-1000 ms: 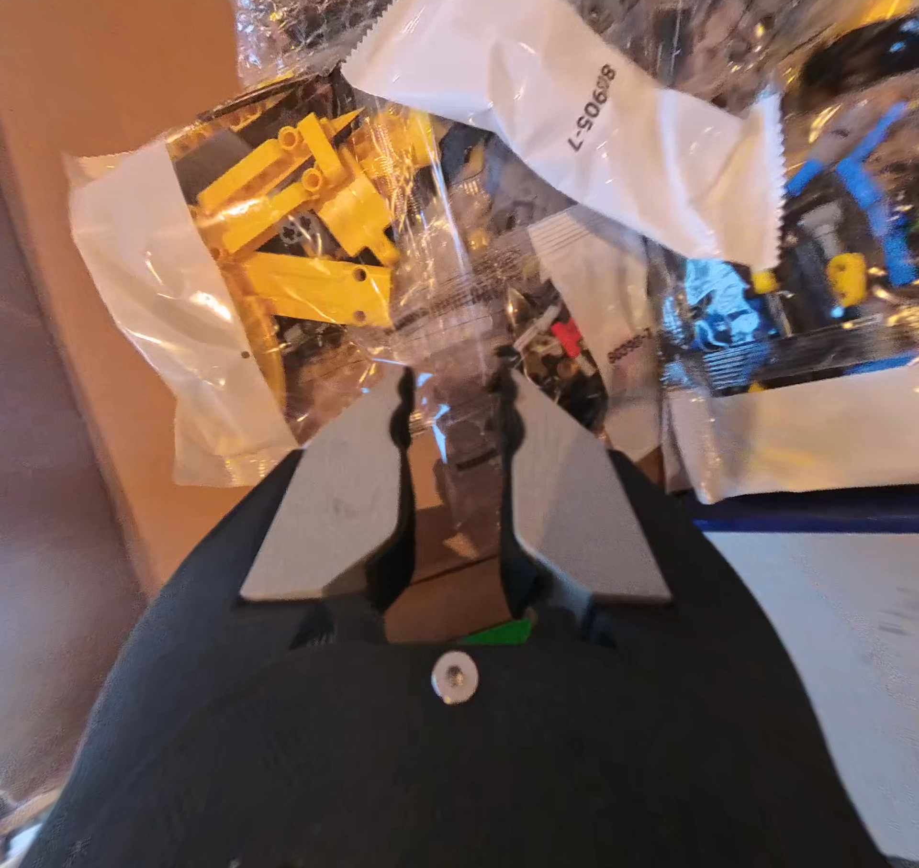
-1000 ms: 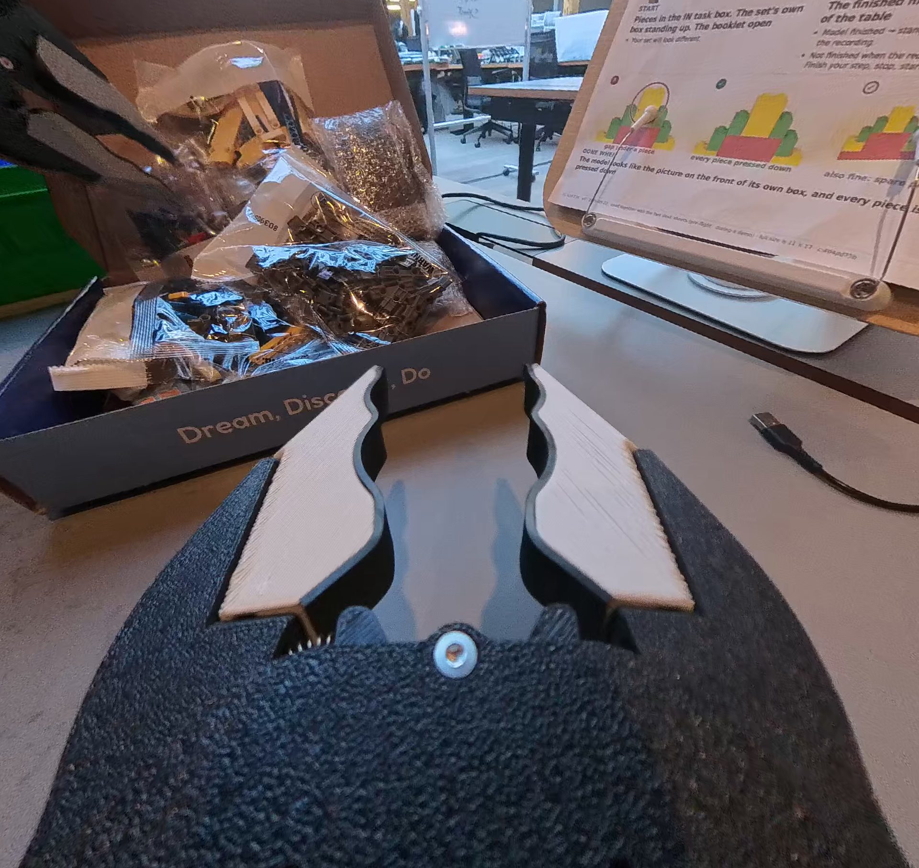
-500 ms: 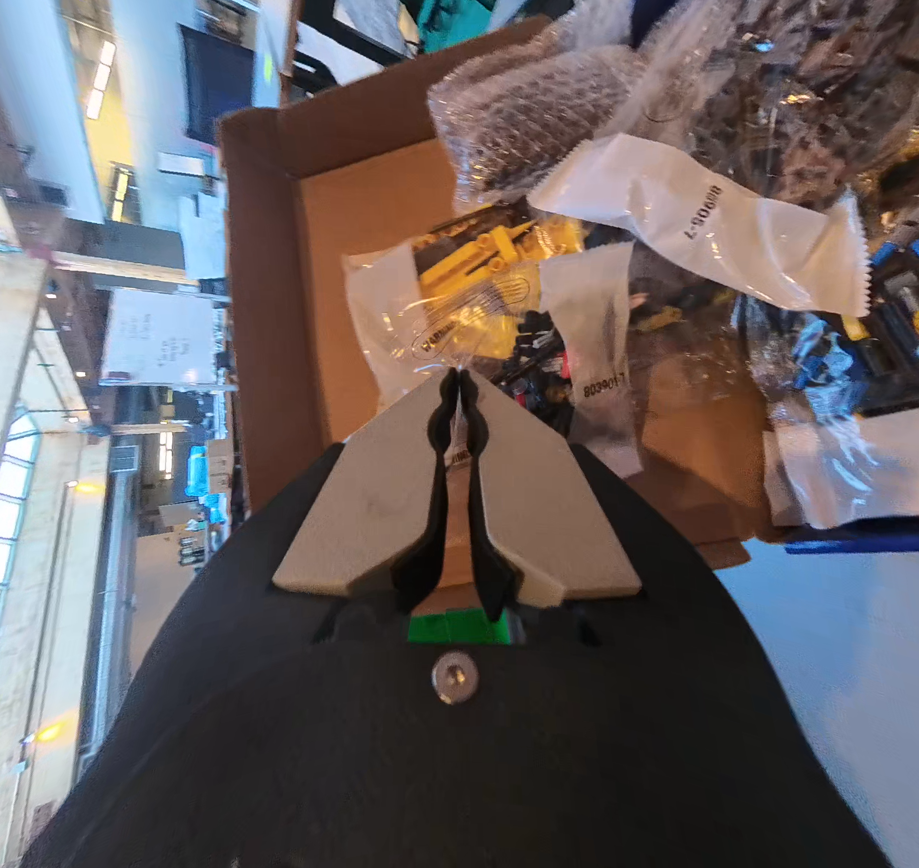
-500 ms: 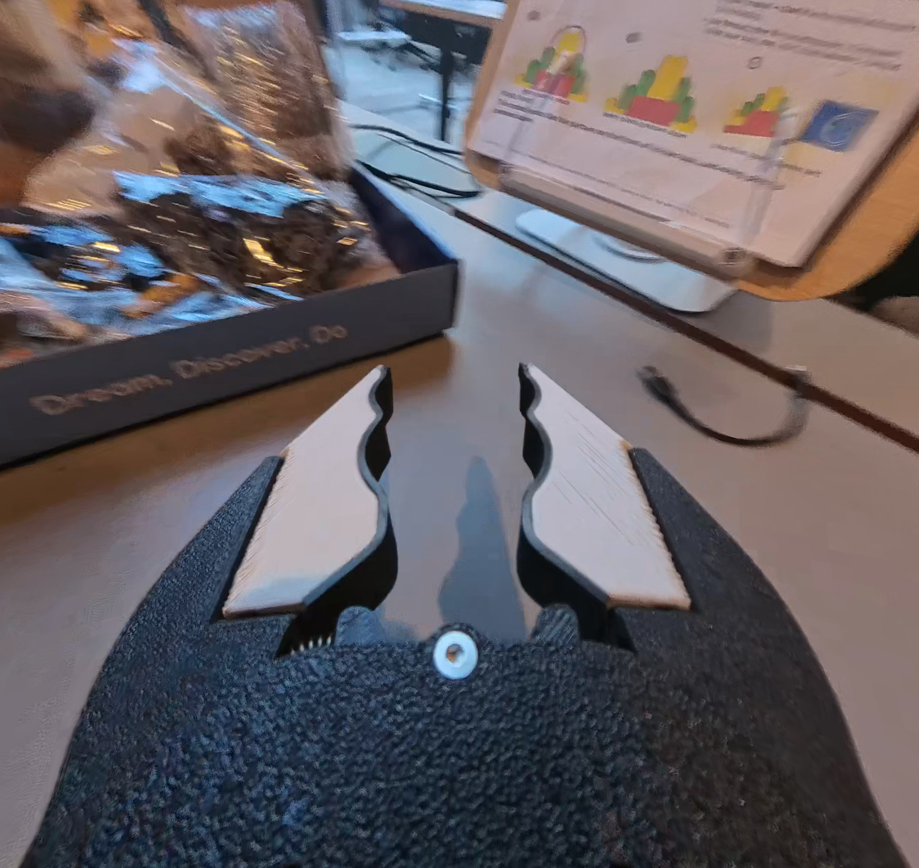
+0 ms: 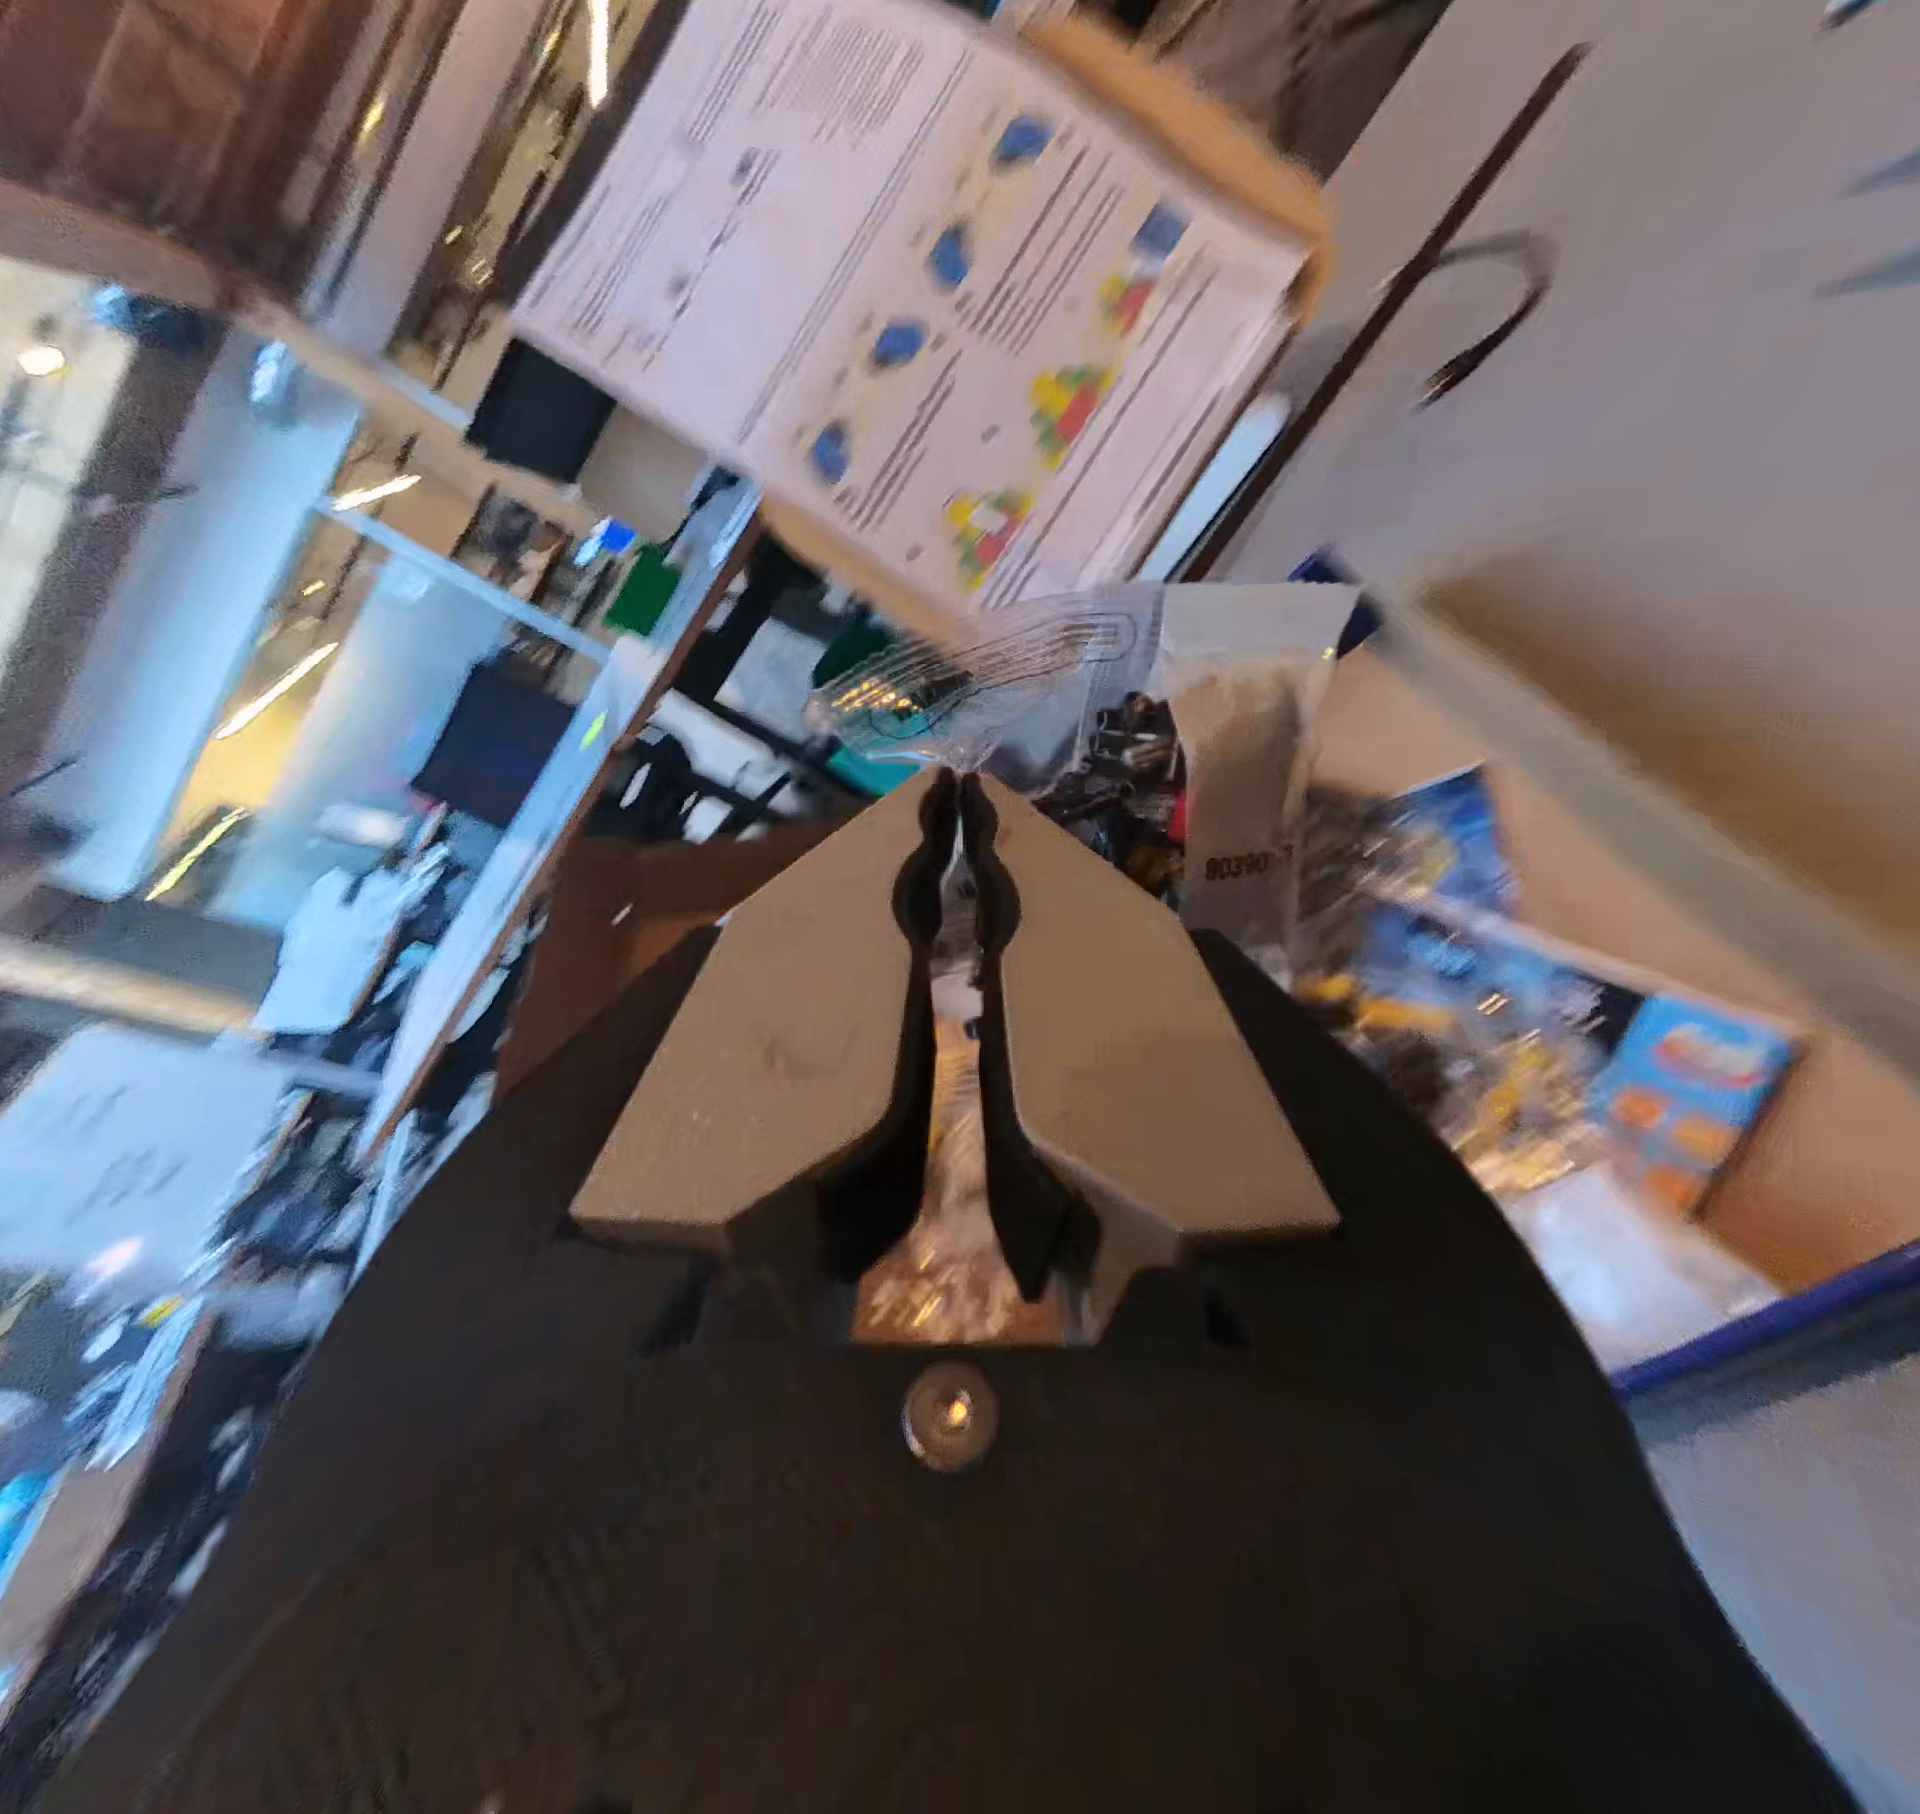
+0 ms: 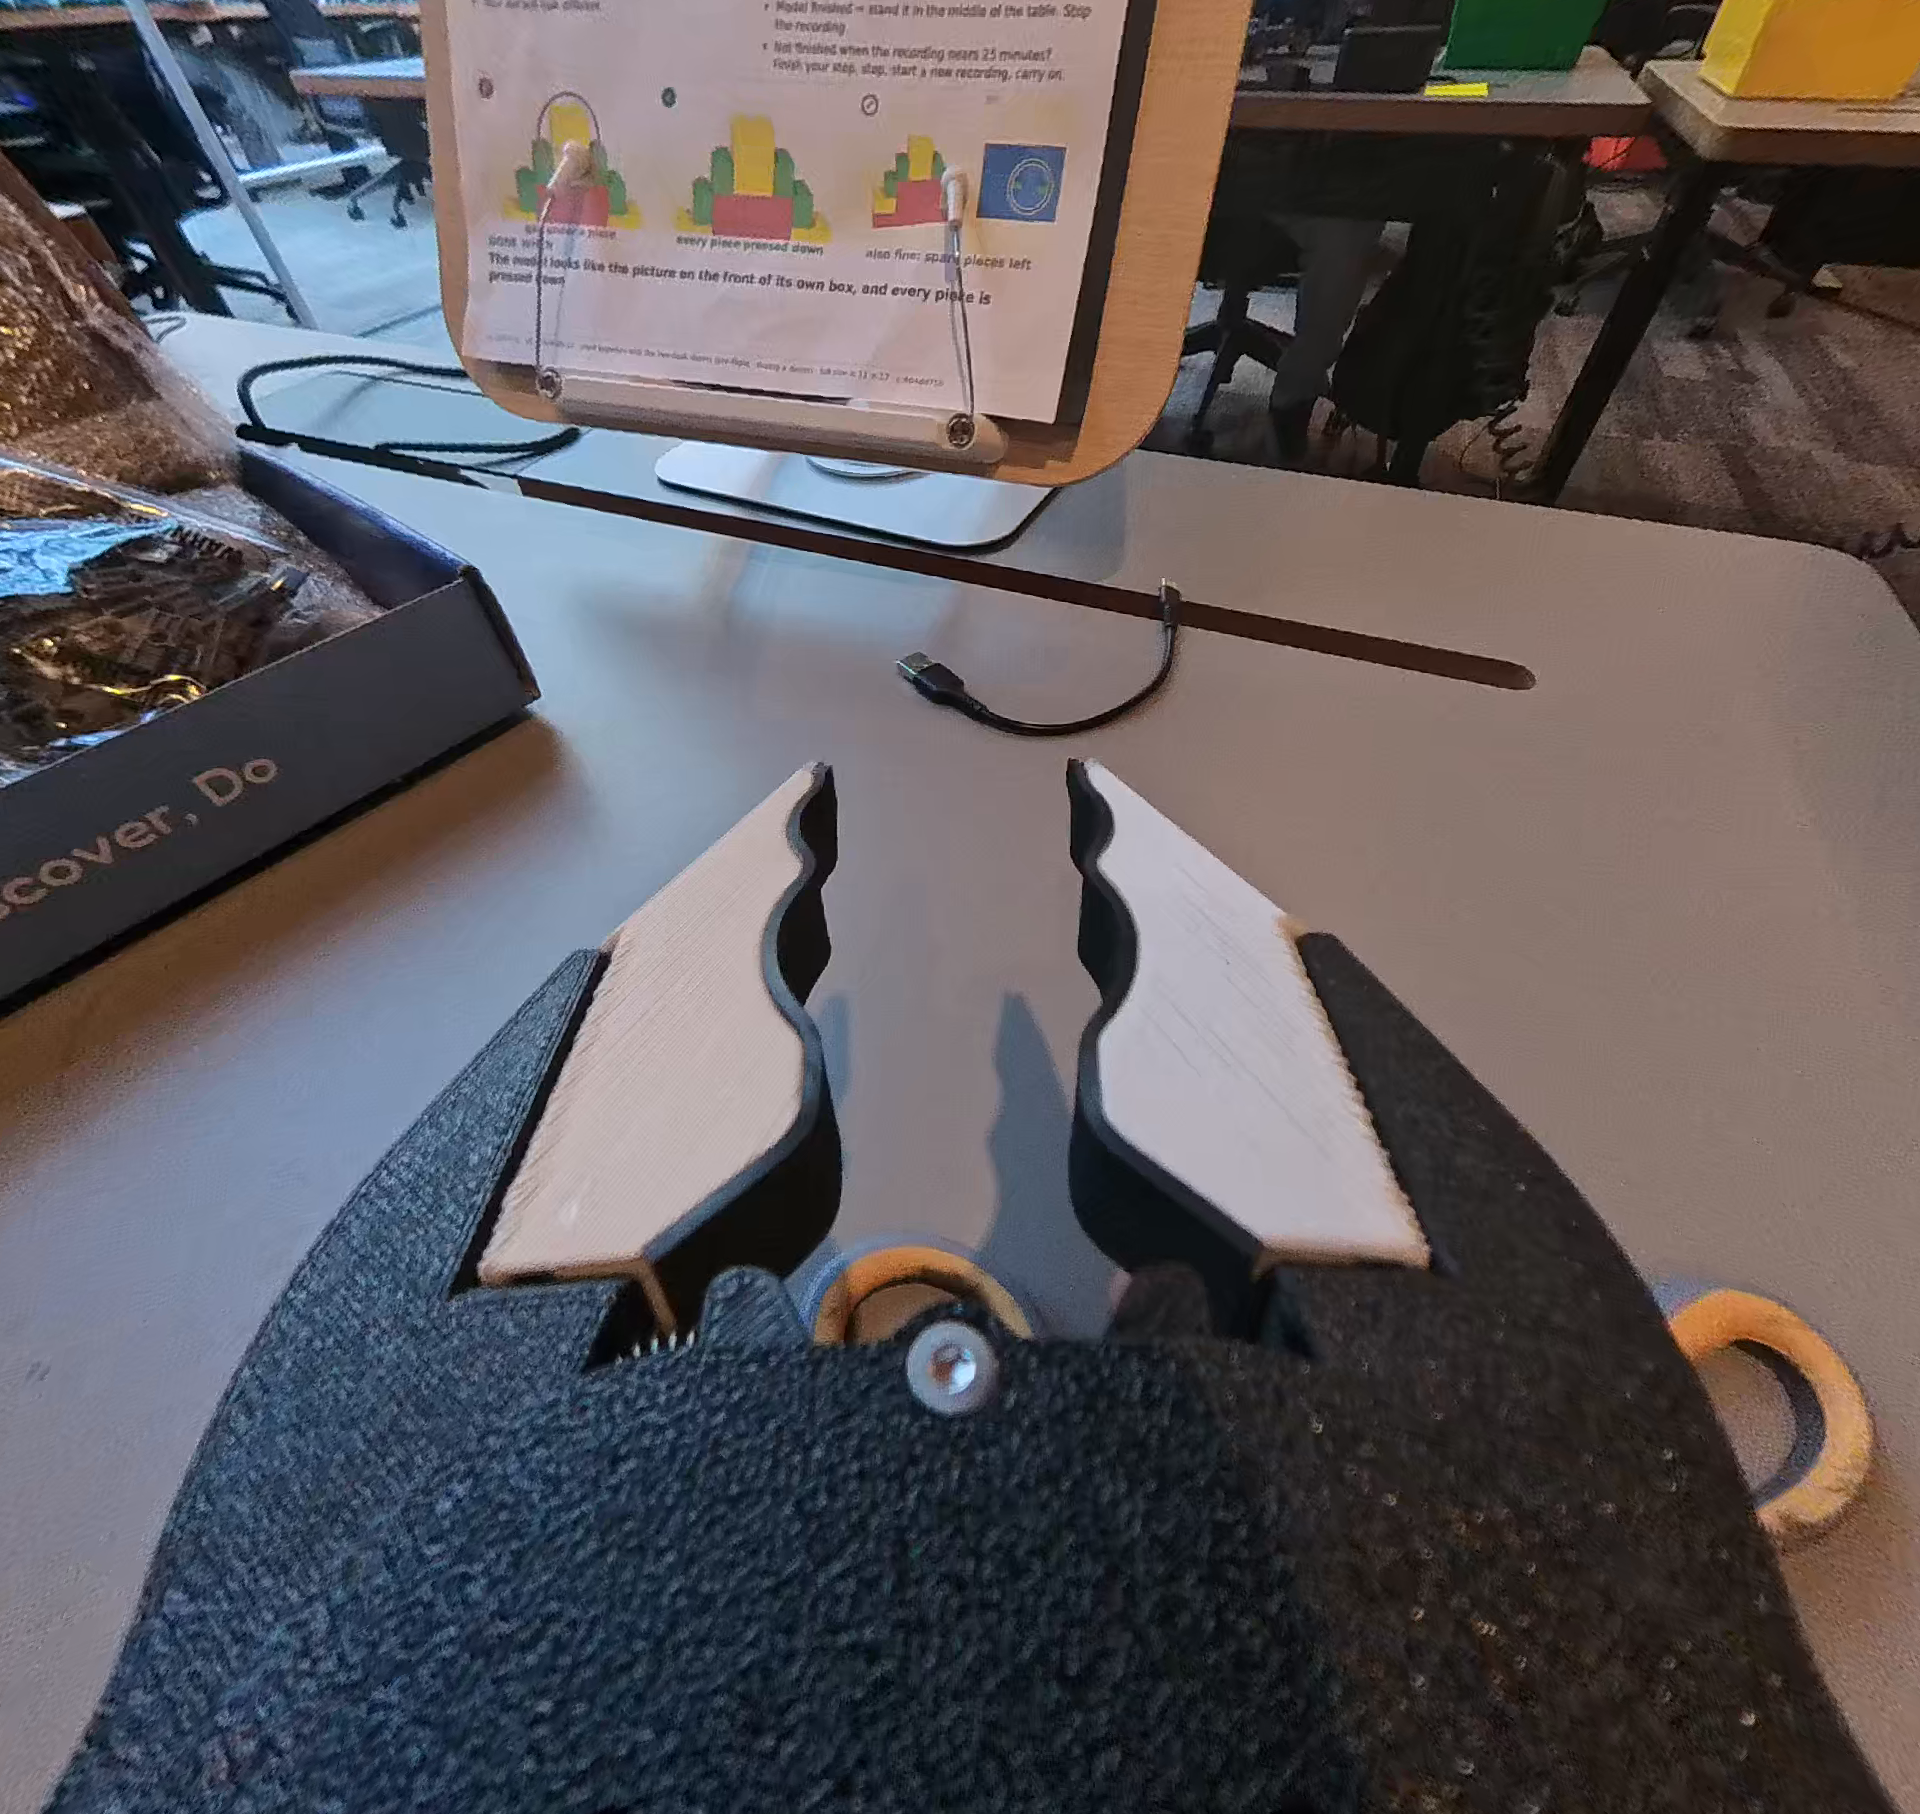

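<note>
The left gripper sits at the centre of the left wrist view, its grey fingers pressed together at the tips on the clear edge of a plastic bag. The bag hangs just above and right of the tips, with small dark parts inside and a white strip down its right side (the whole view is tilted and blurred). Behind it, in the upper middle, a printed sheet leans on a wooden board. At the right edge lies a blue-rimmed box, with a colourful printed panel showing inside it.

The right gripper fills the lower half of the right wrist view, its pale fingers spread well apart with nothing between them, above a bare grey table. A short black cable lies on the table just beyond the tips. At the left edge is the corner of a dark blue box holding shiny bags. The sheet on its board stands at top centre. Two tape rolls peek out beside the gripper body, at lower right and bottom centre.
</note>
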A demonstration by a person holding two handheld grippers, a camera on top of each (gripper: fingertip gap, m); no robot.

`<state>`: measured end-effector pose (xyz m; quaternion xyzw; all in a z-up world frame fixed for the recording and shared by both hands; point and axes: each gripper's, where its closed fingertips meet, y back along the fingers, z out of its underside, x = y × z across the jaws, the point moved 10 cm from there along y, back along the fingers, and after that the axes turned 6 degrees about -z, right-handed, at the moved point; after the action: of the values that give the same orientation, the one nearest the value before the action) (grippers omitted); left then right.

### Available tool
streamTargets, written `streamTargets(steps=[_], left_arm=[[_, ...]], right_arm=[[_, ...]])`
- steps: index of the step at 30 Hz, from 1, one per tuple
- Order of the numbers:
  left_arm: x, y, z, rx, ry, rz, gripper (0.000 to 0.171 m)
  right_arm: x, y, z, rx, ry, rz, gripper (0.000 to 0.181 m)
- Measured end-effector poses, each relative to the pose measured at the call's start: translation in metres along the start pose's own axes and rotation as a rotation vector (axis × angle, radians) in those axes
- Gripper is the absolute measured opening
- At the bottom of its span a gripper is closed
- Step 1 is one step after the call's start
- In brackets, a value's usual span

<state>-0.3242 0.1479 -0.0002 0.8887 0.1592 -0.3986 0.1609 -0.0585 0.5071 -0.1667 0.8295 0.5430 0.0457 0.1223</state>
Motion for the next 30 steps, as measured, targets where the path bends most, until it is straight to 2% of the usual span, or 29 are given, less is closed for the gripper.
streamTargets(steps=[6,11,13,15,17,18,20,23,25,27,30], left_arm=[[0.056,-0.059,-0.055,0.128,0.04,0.249,0.0],[0.117,-0.126,-0.081,0.135,0.068,0.528,0.0],[0.142,-0.153,-0.084,0.088,0.039,0.61,0.0],[0.163,-0.181,-0.079,-0.025,0.045,0.649,0.015],[0.172,-0.197,-0.074,-0.077,0.106,0.665,0.039],[0.172,-0.198,-0.072,-0.086,0.149,0.648,0.041],[0.166,-0.185,-0.069,-0.073,0.221,0.614,0.043],[0.153,-0.137,-0.054,-0.015,0.259,0.546,0.05],[0.143,-0.097,-0.034,0.008,0.29,0.501,0.05],[0.134,-0.06,-0.008,0.013,0.375,0.478,0.041],[0.128,-0.031,0.019,0.018,0.54,0.498,0.04]], right_arm=[[-0.003,-0.004,0.002,-0.023,0.026,-0.003,0.044],[0.0,-0.003,0.001,-0.007,0.002,-0.015,0.044],[0.001,-0.002,0.001,-0.002,-0.006,-0.018,0.044],[0.002,-0.003,0.001,-0.006,-0.013,-0.021,0.044],[0.003,-0.003,0.002,-0.011,-0.016,-0.023,0.045],[0.003,-0.003,0.001,-0.01,-0.018,-0.026,0.045],[0.002,-0.002,0.0,0.002,-0.021,-0.036,0.045],[-0.004,-0.003,-0.003,0.01,-0.013,-0.063,0.045],[-0.011,-0.007,-0.003,-0.007,0.012,-0.08,0.045],[-0.021,-0.013,-0.001,-0.037,0.056,-0.076,0.047],[-0.038,-0.024,0.003,-0.083,0.129,-0.065,0.049]])
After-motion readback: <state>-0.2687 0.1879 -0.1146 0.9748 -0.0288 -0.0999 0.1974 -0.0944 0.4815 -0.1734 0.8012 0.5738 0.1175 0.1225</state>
